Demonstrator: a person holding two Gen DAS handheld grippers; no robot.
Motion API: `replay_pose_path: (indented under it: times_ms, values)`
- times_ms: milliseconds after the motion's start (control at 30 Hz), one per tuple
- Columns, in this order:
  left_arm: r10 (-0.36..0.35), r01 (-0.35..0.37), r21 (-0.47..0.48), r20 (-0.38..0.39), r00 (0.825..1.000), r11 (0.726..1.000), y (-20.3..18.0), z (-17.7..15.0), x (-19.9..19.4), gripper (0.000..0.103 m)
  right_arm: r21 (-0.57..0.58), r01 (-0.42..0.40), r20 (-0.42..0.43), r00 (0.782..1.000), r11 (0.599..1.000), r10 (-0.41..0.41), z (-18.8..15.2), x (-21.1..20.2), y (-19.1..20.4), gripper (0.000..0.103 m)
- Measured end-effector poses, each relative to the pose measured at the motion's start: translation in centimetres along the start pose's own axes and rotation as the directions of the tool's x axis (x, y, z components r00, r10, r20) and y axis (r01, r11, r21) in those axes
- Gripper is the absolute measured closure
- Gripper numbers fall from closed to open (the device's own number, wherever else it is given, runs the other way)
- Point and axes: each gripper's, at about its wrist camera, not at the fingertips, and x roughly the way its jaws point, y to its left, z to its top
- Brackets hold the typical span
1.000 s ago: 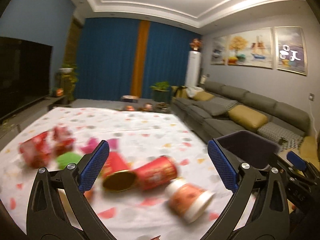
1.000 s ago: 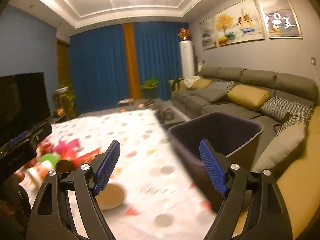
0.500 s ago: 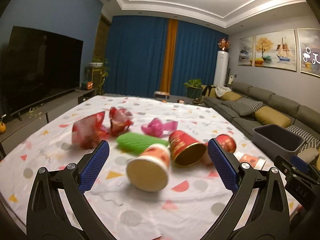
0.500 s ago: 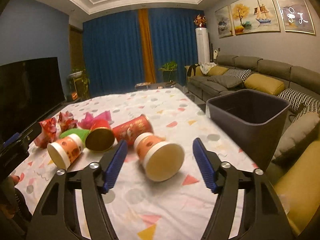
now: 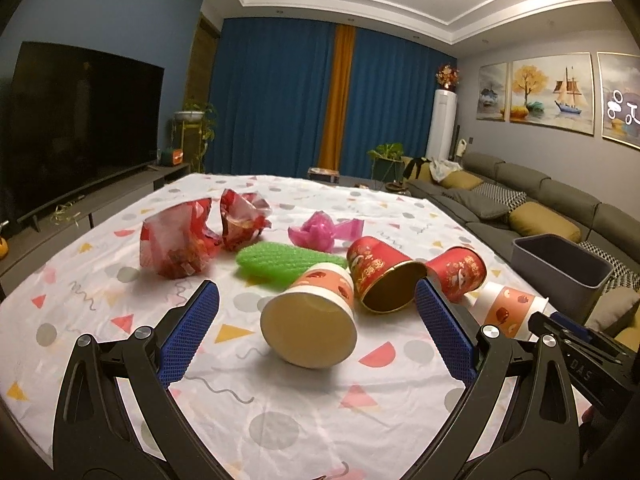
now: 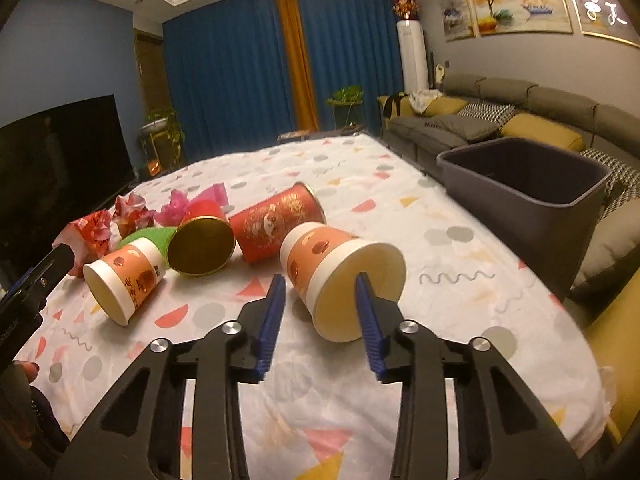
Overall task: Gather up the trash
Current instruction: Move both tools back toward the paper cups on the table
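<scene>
Lying on its side, an orange paper cup (image 6: 328,264) has its rim between the right gripper (image 6: 320,308)'s half-closed jaws, not visibly pinched. The left gripper (image 5: 316,320) is spread wide, a second orange cup (image 5: 316,312) lying just ahead between its tips. The grey bin (image 6: 528,184) stands right of the right gripper.

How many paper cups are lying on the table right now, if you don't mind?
4, all tipped over: an orange cup at left, a gold-lined red cup, a red cup behind, and an orange cup nearest the right tool.
</scene>
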Motion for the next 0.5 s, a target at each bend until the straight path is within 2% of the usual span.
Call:
replay_pose_path:
  times_ms: [367, 500]
  values:
    - [-0.037, 0.037, -0.004, -0.097, 0.995, 0.999, 0.0, 0.1, 2.3, 0.025, 0.010, -0.056, -0.045, 0.997, 0.998, 0.056, 0.5, 1.4, 0.0, 0.081]
    - [-0.074, 0.069, -0.035, -0.180, 0.981, 0.997, 0.2, 0.2, 4.1, 0.034, 0.006, -0.061, -0.048, 0.997, 0.998, 0.061, 0.7, 1.5, 0.1, 0.086]
